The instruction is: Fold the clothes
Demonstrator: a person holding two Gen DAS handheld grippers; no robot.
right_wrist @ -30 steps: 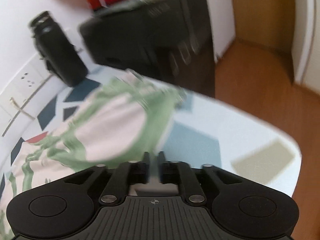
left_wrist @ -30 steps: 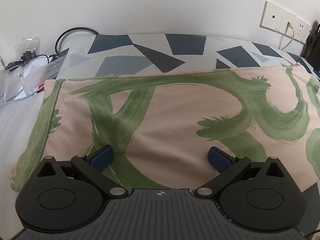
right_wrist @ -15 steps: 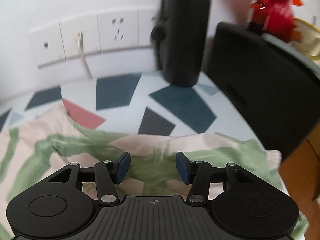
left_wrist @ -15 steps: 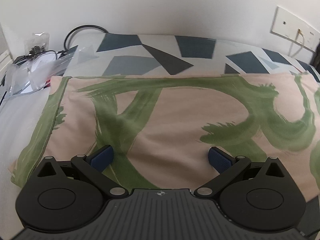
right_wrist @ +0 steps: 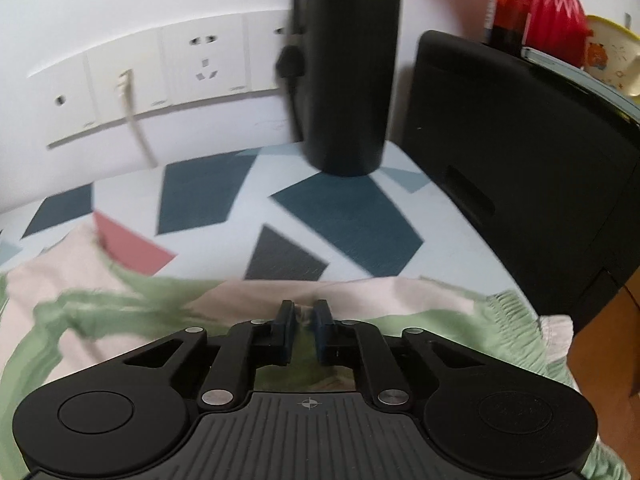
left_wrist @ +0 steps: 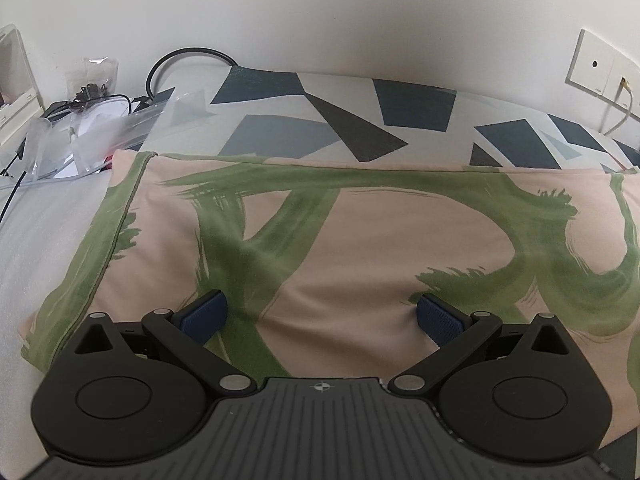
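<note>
A pink garment with green brush-stroke print (left_wrist: pixel 360 240) lies flat across the table, folded along its far edge. My left gripper (left_wrist: pixel 320 312) is wide open and hovers just above the garment's near part, empty. In the right wrist view the same garment (right_wrist: pixel 120 320) lies bunched, with a green elastic hem (right_wrist: pixel 516 320) at the right. My right gripper (right_wrist: pixel 303 320) has its jaws closed to a narrow gap with a pinch of the cloth between them.
The table (left_wrist: pixel 280 120) has a cloth with dark geometric shapes. Clear plastic bags and cables (left_wrist: pixel 80 120) lie at the far left. A black bottle (right_wrist: pixel 344 64), a black box (right_wrist: pixel 520 160) and wall sockets (right_wrist: pixel 160 72) stand behind the right gripper.
My right gripper has closed from open onto the garment's cloth near the hem. My left gripper has drifted slightly left over the garment, still open.
</note>
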